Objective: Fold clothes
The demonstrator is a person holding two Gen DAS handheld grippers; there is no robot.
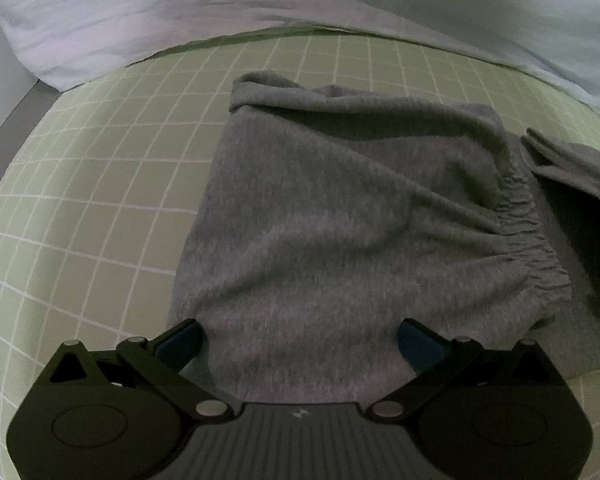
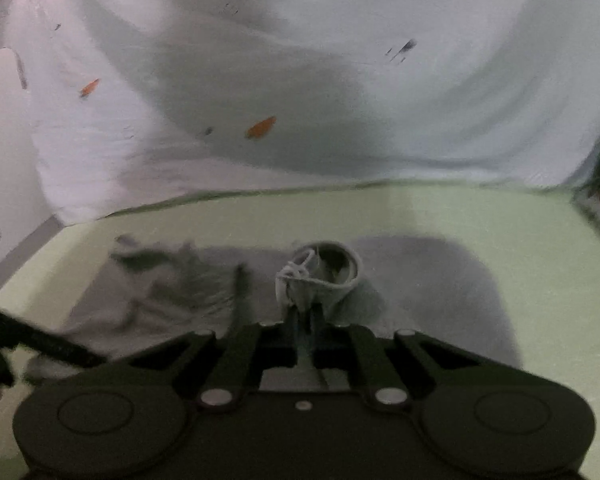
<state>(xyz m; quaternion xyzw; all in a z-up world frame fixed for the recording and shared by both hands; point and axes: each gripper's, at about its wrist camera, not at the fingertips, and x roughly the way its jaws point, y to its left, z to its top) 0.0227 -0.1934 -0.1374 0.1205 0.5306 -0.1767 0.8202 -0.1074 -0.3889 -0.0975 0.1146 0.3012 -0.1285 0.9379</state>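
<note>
Your left hand-held gripper (image 1: 300, 344) hangs steeply over the grey sweatpants (image 1: 340, 216) with its jaws spread wide and nothing between the pads; the near edge of the cloth simply lies beneath them, so that side looks ready to pin or pinch rather than carry. Your right hand-held gripper (image 2: 305, 312) is pinched almost fully shut on a bunched bit of the grey fabric by the white drawstring (image 2: 296, 270), probably the waistband end, though the motion blur in that view makes it hard to be sure. Holding that end gives you a free edge to bring over the rest of the garment. The sweatpants lie partly folded in the middle of the bed (image 1: 80, 184), on the green checked sheet, with the gathered elastic band toward the right side. The white carrot-print duvet (image 1: 180, 12) is heaped along the far edge, so keep the fold short of it. Open sheet lies to the left and on the near side for laying the cloth flat.
</note>
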